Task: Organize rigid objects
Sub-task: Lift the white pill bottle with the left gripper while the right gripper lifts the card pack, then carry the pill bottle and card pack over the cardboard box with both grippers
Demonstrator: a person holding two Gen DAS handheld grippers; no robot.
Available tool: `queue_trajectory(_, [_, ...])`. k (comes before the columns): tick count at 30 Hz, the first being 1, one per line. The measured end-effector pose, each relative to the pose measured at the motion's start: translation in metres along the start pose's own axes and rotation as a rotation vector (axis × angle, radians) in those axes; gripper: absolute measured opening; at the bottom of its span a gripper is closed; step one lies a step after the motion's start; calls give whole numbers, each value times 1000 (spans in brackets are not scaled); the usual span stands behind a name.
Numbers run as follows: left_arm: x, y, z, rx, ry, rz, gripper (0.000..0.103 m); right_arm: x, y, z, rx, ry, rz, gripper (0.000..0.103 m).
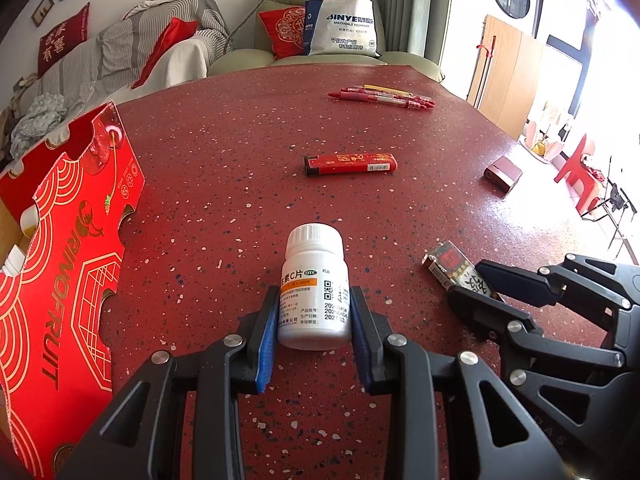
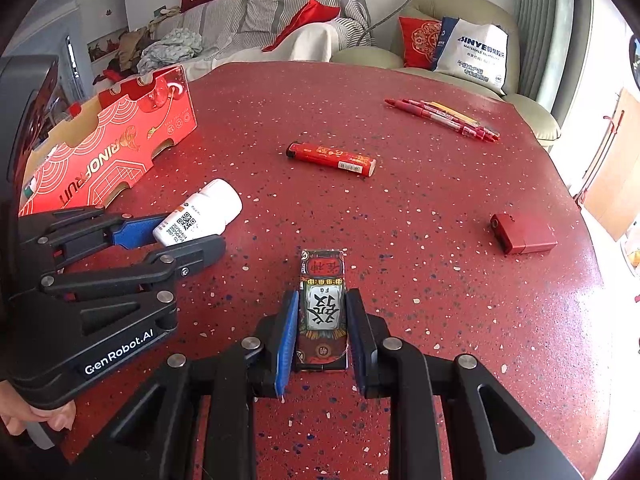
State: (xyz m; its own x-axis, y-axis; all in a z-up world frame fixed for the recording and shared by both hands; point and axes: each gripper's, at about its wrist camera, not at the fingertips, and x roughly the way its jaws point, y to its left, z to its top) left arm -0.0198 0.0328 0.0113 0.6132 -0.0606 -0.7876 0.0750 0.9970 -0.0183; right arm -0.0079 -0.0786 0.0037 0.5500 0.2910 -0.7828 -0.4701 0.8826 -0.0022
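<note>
The right wrist view catches a bit of the person's hand [image 2: 38, 416] on the handle at the lower left, which the left wrist view never shows. The left wrist view in turn looks into the red cardboard box [image 1: 68, 248] at the table's left edge, where a couple of white caps peek out; from the right wrist it's just the printed red flap.

The white pill bottle [image 1: 315, 288] lies on its side on the speckled red table [image 1: 224, 168], cap pointing away, orange-striped label and QR code facing up. The small card box [image 2: 323, 312], dark with a big character on a white panel, lies flat near the table's front edge, to the right of the bottle.

The left hand-held gripper [image 1: 315, 320] has its blue pads right up against both sides of the bottle, clamped around its lower half. The right hand-held gripper [image 2: 322, 332] has its jaws narrowed around the card box, pads at both long sides; the left pad looks to be touching, and whether the right one fully touches is hard to call.

Farther back lie a red lighter [image 1: 351, 164], a bunch of red pens [image 1: 382, 97] and a flat dark-red case [image 2: 523, 233], all well apart from each other
</note>
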Motion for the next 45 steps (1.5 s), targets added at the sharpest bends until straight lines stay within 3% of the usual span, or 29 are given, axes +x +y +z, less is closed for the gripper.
queue_trajectory(16, [0,1,1,6,4,7,35,1,0,1,-1,7,4,25])
queue_trajectory(25, [-13,9,-14,-21,15,32,35,-10,9,-9,16,11,-5,25])
queue_trajectory(35, [-29,4,-32,-9,-3,45,35,-33,8,-23,117,-58,22,25])
queue_trajectory(38, [-33,9,-31,-36,-41,15,35,-34,2,-21,156,-96,58,25])
queue_trajectory(45, [-31,14,-31,-50,-35,28,35,-33,0,-17,178,-101,45,25])
